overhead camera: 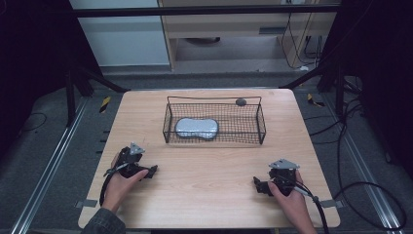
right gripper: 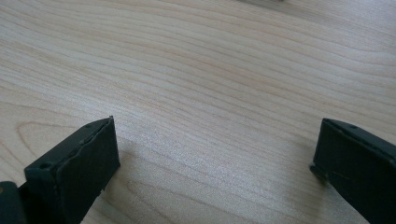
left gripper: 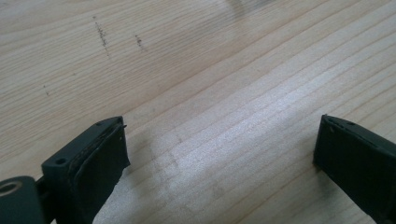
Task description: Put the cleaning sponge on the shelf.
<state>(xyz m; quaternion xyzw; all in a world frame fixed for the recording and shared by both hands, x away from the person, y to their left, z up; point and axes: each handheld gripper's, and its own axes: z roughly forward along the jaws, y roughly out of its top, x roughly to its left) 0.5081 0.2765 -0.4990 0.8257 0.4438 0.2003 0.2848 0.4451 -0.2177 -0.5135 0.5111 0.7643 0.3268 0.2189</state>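
Left gripper point(overhead camera: 152, 170) and right gripper point(overhead camera: 256, 184) rest on light wood bench point(overhead camera: 204, 195), fingers wide apart, empty. Silvery peanut-shaped pad point(overhead camera: 196, 128) lies in black wire mesh basket point(overhead camera: 260, 127) ahead (left half), long axis crosswise; left hand nearer, I'd judge.

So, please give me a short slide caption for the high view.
Two open hand-held tools, left tool and right tool, rest on a wooden table before a wire basket holding a grey pouch.
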